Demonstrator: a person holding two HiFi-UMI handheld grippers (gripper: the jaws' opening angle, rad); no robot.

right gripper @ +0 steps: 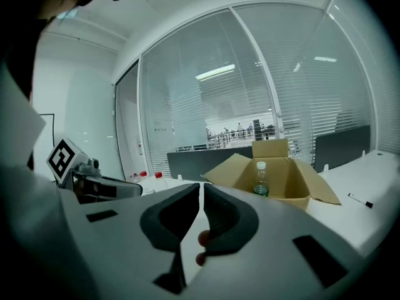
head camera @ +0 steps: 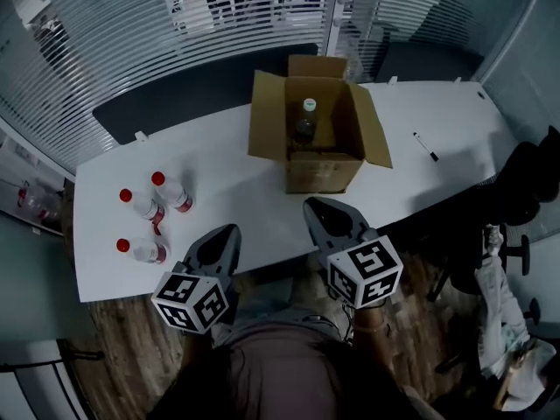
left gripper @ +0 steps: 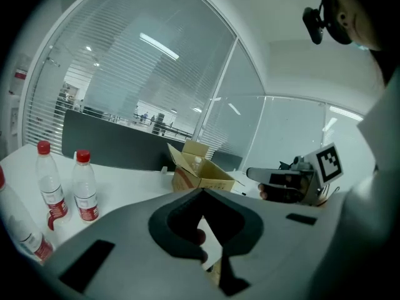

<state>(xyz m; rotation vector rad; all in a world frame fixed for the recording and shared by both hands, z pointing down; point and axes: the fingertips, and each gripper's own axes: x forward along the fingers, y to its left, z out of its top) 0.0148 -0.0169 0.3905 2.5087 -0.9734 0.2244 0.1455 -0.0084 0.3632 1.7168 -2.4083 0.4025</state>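
Both grippers hang side by side over the near edge of the white table (head camera: pixel 236 178); neither holds anything. My left gripper (head camera: pixel 229 232) (left gripper: pixel 202 192) has its jaws shut tip to tip. It is nearest three red-capped water bottles (head camera: pixel 153 208) (left gripper: pixel 84 186) that stand to its left. My right gripper (head camera: pixel 317 204) (right gripper: pixel 202 186) is shut too, only a thin slit showing between its jaws. Just beyond it stands an open cardboard box (head camera: pixel 311 134) (right gripper: pixel 281 174). Upright inside the box is a white-capped bottle (head camera: pixel 306 119) (right gripper: pixel 260 180).
A black pen (head camera: pixel 426 147) (right gripper: pixel 359 200) lies on the table right of the box. A dark partition (head camera: pixel 201 90) runs along the table's far edge, with glass walls and blinds behind. A black office chair (head camera: pixel 525 191) stands at the right.
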